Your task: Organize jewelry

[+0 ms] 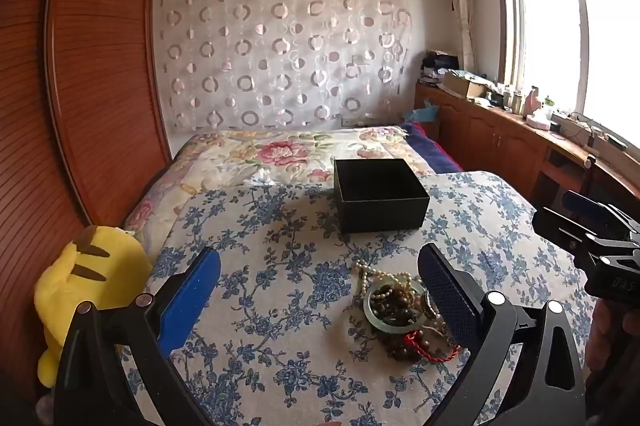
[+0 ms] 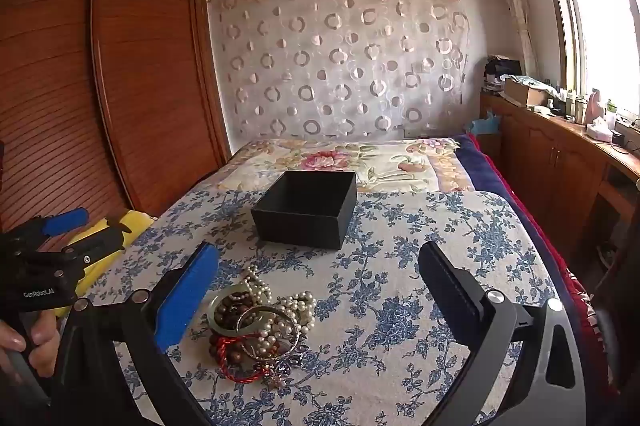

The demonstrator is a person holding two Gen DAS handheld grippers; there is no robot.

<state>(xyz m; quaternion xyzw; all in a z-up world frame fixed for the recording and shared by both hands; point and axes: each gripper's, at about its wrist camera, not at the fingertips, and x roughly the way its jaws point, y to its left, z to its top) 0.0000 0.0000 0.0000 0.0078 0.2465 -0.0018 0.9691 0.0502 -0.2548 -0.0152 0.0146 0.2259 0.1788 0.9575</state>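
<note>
Left wrist view: the left gripper (image 1: 320, 290) is seen with its fingers wide apart and nothing held between them; the jewelry pile (image 1: 400, 310) lies just inside the right finger.
Right wrist view: the right gripper (image 2: 320, 286) is also spread open and empty; the same pile (image 2: 260, 322) lies near its left finger.
Jewelry: pearl strands, dark bead bracelets, a pale green bangle (image 1: 394, 304), a red cord (image 2: 236, 358) and metal bangles are heaped together on the blue-flowered cloth (image 1: 280, 286) covering the bed.
Box: a black open box (image 1: 380, 194) stands beyond the pile, apart from it — it looks empty.
Risk: the pieces appear tangled, so when one is lifted others may be dragged along and dropped beside the box.
Risk: the cloth is soft — a low finger may catch it and shift the pile.
Pose: both grippers are held low, side by side, pointed toward the box; the left hand (image 2: 28, 342) is wrapped around its handle.
</note>
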